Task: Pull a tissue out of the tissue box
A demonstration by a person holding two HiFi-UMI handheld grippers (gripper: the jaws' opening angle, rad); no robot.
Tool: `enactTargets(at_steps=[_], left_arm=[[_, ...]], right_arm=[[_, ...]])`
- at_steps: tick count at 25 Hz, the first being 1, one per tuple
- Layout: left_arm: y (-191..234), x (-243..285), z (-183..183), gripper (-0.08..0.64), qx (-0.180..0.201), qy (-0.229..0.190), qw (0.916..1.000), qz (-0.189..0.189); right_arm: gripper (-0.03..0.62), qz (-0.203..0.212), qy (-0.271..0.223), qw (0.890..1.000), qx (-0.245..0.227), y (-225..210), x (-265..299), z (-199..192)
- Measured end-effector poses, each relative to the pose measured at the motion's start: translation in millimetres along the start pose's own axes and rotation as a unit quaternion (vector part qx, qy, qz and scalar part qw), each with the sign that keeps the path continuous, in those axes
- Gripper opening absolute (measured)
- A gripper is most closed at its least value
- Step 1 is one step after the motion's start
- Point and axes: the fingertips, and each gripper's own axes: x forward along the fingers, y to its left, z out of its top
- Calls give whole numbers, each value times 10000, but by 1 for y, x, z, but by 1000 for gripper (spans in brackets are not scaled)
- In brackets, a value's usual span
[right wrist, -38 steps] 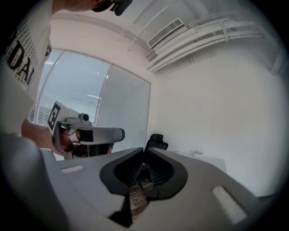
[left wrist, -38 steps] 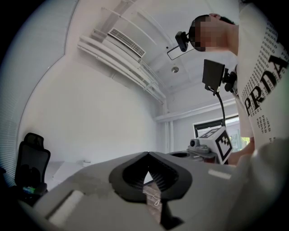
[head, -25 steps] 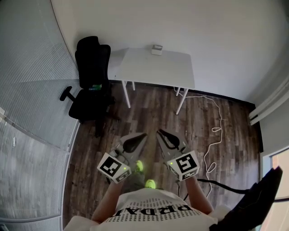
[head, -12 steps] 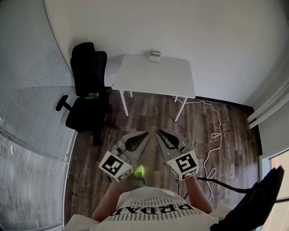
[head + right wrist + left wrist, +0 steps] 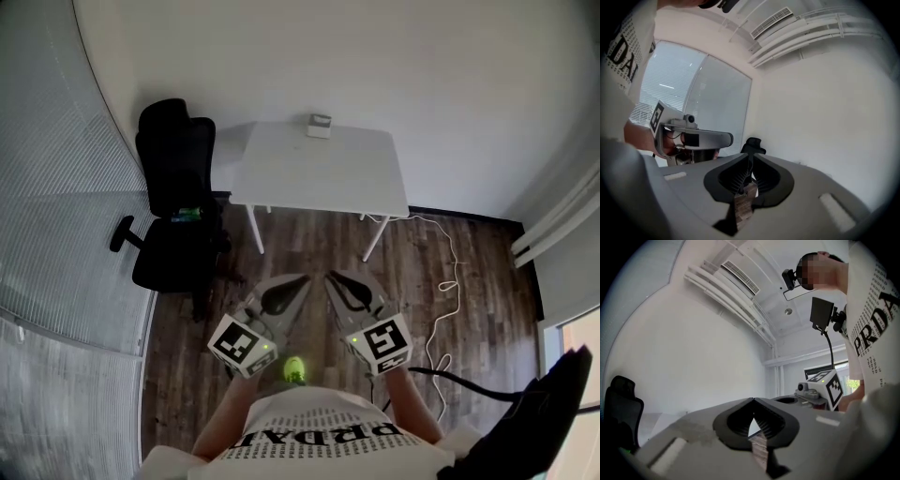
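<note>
White tissue box (image 5: pixel 320 126) sits well ahead at the table (image 5: pixel 281 178) far edge, centred between my left gripper (image 5: pixel 300 279) and right gripper (image 5: pixel 329 276), both pressed together, empty.

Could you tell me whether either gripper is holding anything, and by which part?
Nothing is held: the left gripper and right gripper are both shut and empty, away from the tissue box.

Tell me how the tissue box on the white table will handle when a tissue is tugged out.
The tissue box looks small against the table, so it is probably light and may slide or lift with the tug. The table looks smooth, likely offering little grip.
</note>
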Motion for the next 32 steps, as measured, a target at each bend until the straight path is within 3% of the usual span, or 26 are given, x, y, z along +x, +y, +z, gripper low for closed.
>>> enactTargets(at_steps=[7, 14, 21, 32], left_arm=[[42, 15, -3, -5, -58, 33, 9995, -297], [72, 24, -9, -5, -227, -19, 9992, -339], [105, 48, -26, -5, -365, 141, 9989, -273], [165, 138, -30, -5, -270, 222, 9994, -8]], right_arm=[[34, -368, 15, 9991, 213, -27, 39, -1], [34, -519, 125, 9978, 391, -45, 65, -11], [34, -448, 265, 9978, 417, -76, 94, -22], [34, -231, 282, 9983, 462, -174, 144, -32]])
